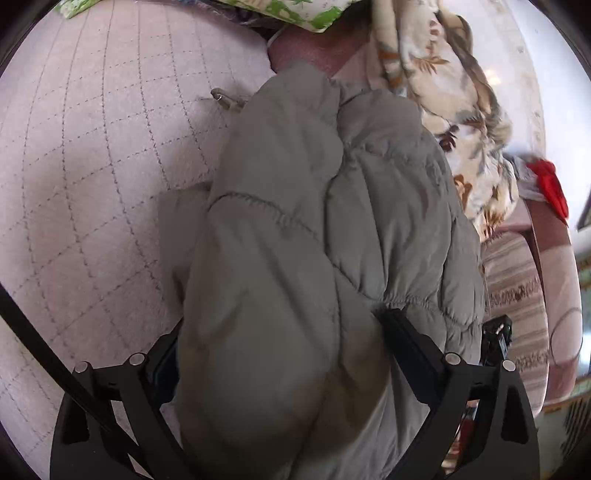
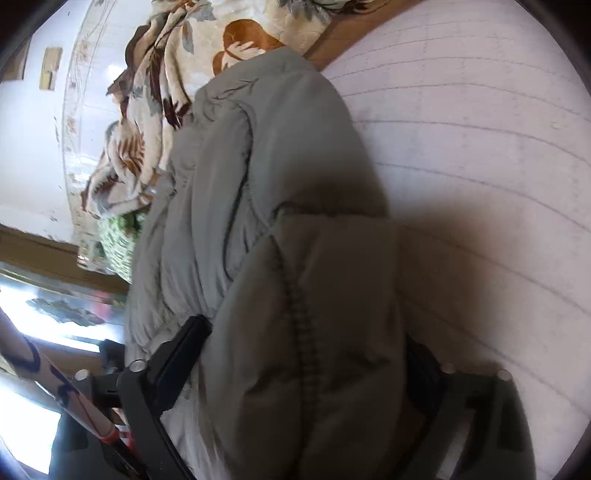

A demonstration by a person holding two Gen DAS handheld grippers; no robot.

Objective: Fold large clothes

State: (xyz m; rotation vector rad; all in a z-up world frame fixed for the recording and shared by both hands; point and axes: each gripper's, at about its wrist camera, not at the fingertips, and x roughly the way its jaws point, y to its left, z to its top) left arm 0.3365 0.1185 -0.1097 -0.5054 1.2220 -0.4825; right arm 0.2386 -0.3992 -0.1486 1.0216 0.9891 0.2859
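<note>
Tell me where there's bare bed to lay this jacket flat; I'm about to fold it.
Free: the quilted pink cover left of the grey puffer jacket. Crowded: the floral blanket heaped right of it and the green-patterned pillow beyond.

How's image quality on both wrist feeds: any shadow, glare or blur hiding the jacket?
Left wrist: grey puffer jacket evenly lit, stitching sharp; fisheye bends the quilted bedspread lines; wall at upper right blown out. Right wrist: heavy shadow over the jacket's near half and the bedspread beside it; bright window glare lower left.

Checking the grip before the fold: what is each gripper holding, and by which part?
Both hold the grey padded jacket: left gripper and right gripper each clamp a thick bunched fold; which part cannot be told.
</note>
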